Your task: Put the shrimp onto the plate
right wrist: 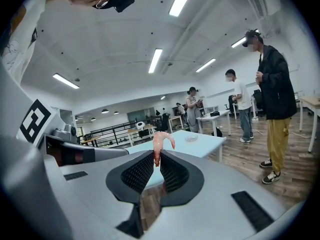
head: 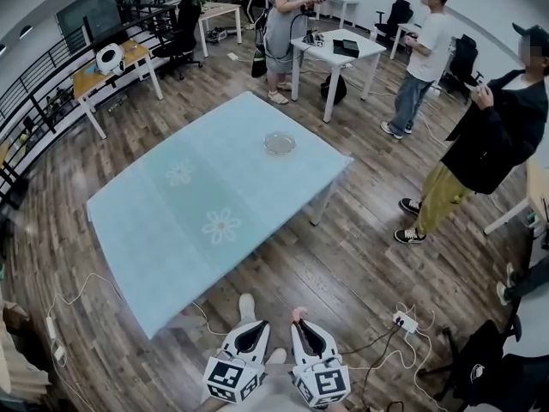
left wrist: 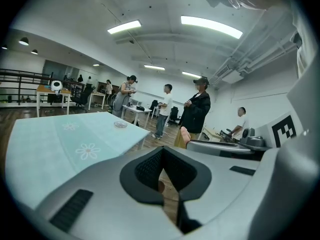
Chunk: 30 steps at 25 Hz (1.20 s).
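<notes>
Bright, even light comes from long white ceiling strip lamps. Fisheye bending curves the edges; corners go black.

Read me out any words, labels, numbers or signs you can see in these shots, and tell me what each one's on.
No readable words, brands or numbers in any view.
Marker cube on the left gripper: black-and-white square pattern only, no letters.
Marker cube on the right gripper: the same kind of pattern, no letters.

Clear glossy plate, wood-plank floor
</notes>
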Tool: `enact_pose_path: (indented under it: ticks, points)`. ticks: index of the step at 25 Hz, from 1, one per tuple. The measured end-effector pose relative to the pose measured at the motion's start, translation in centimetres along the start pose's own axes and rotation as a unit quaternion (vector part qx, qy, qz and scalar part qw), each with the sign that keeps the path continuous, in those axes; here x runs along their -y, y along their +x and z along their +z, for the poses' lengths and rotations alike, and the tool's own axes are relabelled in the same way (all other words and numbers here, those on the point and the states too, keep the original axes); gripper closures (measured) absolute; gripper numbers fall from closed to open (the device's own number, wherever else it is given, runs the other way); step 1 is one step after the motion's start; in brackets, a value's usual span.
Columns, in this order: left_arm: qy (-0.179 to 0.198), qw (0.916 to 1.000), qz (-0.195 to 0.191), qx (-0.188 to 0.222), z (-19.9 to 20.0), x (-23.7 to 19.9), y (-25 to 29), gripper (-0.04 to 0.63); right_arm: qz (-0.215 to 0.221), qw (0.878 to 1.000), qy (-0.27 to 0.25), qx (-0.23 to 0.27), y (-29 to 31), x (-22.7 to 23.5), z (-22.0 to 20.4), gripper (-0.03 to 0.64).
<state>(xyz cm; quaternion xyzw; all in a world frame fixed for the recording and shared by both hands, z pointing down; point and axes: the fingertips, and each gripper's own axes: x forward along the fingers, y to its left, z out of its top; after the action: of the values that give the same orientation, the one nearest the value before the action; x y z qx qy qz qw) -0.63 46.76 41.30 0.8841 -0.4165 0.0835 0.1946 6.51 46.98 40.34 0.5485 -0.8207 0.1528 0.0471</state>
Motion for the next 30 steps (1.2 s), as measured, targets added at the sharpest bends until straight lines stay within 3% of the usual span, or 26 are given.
enact_pose_path:
  ticks: [5,18,30]
  points:
    - [0.003,0.9998,-0.018,0.001,1.2,-1.1,3.7,0.595,-0.011,1.0,-0.006,0.0,2.8,2.3,0.7,0.561]
    - [0.006,0.9988,-0.046,0.015,9.3,-11.0,13.9,0.596,-0.034,0.999,-0.034,0.003,16.9,6.5,6.5,0.561]
    - [0.002,0.9977,-0.058,0.035,15.1,-19.5,18.7,0.595,-0.059,0.998,-0.034,0.017,27.1,7.7,11.2,0.561]
